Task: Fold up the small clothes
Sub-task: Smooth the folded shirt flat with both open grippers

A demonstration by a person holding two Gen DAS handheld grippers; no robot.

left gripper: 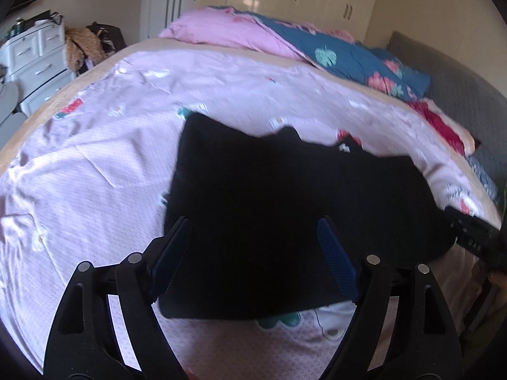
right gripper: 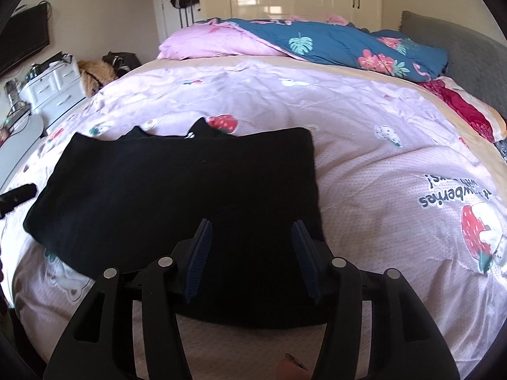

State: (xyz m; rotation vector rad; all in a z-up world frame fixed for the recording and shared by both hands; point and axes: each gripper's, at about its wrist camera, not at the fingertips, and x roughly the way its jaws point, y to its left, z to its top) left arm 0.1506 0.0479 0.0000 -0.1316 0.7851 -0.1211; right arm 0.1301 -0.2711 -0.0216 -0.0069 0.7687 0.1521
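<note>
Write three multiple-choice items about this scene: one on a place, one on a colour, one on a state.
1. Where does the garment lie?
A. on the pink bedspread
B. on the floor
C. in a drawer

2. What colour is the garment?
A. red
B. black
C. white

3. How are the right gripper fingers?
A. apart, holding nothing
B. pressed on the garment
C. out of view

Answers: 1 A, pink cloth shows all around it; 2 B, it is uniformly black; 3 A, the blue pads stand apart with no cloth pinched.
</note>
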